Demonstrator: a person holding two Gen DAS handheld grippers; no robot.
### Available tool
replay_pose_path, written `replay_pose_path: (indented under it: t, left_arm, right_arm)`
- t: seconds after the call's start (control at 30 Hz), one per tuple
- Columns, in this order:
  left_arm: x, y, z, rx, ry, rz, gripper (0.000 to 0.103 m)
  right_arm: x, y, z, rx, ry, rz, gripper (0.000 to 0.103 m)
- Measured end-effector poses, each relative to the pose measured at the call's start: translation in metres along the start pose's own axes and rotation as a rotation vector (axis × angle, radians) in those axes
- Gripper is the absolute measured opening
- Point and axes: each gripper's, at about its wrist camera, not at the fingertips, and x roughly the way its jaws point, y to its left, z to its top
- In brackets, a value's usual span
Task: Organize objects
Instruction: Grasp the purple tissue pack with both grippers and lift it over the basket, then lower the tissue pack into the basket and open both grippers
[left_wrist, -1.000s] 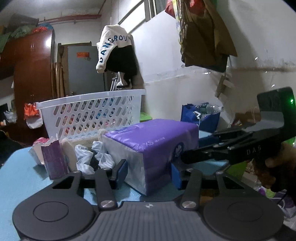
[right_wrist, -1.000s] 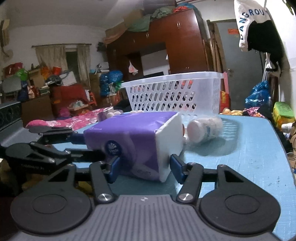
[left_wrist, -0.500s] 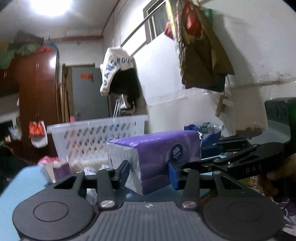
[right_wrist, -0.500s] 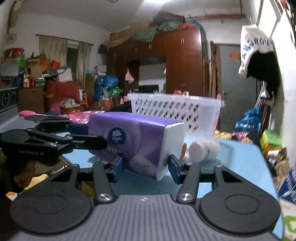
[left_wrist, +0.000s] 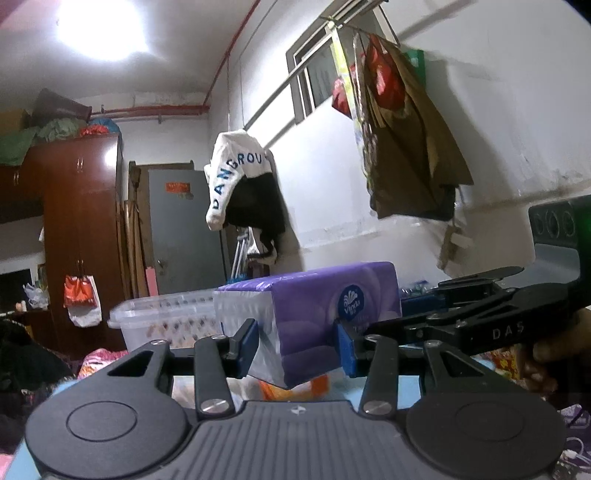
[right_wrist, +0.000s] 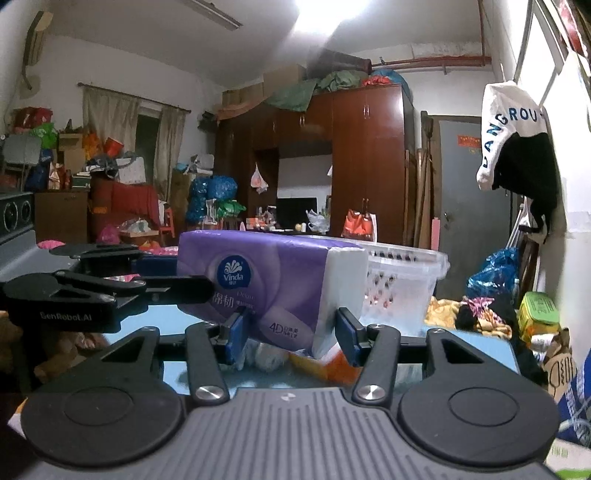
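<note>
Purple tissue pack (left_wrist: 310, 317) clamped between left gripper (left_wrist: 297, 341) and right gripper (right_wrist: 291, 332).

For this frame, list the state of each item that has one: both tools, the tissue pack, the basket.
left tool: shut on the tissue pack
right tool: shut on the tissue pack
tissue pack: wrapped, held off the table by both tools
white basket: upright beyond the pack, contents unclear

Each wrist camera is looking forward along its own fingers, close behind them. Both are sharing the purple tissue pack (left_wrist: 310, 314) (right_wrist: 273, 280), white basket (left_wrist: 166, 314) (right_wrist: 402, 280) and hanging jacket (left_wrist: 240, 184) (right_wrist: 513, 144).
</note>
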Motion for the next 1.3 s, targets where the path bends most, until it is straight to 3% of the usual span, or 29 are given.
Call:
replay_pose_path:
  t: [0.23, 0.37, 0.6, 0.7, 0.87, 1.03, 1.1, 1.17, 1.2, 1.3]
  left_arm:
    - [0.049, 0.032, 0.061, 0.036, -0.042, 0.04, 0.048]
    - [0.098, 0.059, 0.087, 0.029, 0.027, 0.03, 0.049]
    - [0.182, 0.117, 0.077, -0.092, 0.265, 0.011, 0.048]
    - [0.205, 0.131, 0.066, -0.128, 0.331, 0.03, 0.049]
    - [0.222, 0.136, 0.06, -0.126, 0.388, 0.071, 0.051]
    - [0.228, 0.144, 0.056, -0.146, 0.42, 0.059, 0.051]
    - [0.221, 0.145, 0.057, -0.142, 0.378, 0.092, 0.059]
    - [0.204, 0.145, 0.063, -0.145, 0.304, 0.129, 0.087]
    - [0.192, 0.143, 0.067, -0.149, 0.265, 0.14, 0.09]
    - [0.146, 0.137, 0.074, -0.195, 0.169, 0.106, 0.099]
  right_arm:
    - [0.041, -0.023, 0.061, -0.023, -0.006, -0.01, 0.054]
    - [0.072, -0.04, 0.082, -0.019, 0.041, -0.041, 0.054]
    - [0.153, -0.065, 0.068, 0.066, 0.246, -0.077, 0.054]
    - [0.177, -0.066, 0.058, 0.09, 0.324, -0.09, 0.055]
    - [0.198, -0.066, 0.055, 0.094, 0.4, -0.113, 0.055]
    - [0.199, -0.072, 0.057, 0.103, 0.423, -0.117, 0.056]
    - [0.193, -0.073, 0.06, 0.109, 0.397, -0.119, 0.064]
    - [0.18, -0.078, 0.07, 0.119, 0.33, -0.144, 0.098]
    - [0.166, -0.078, 0.074, 0.123, 0.282, -0.155, 0.103]
    - [0.12, -0.08, 0.075, 0.179, 0.159, -0.142, 0.103]
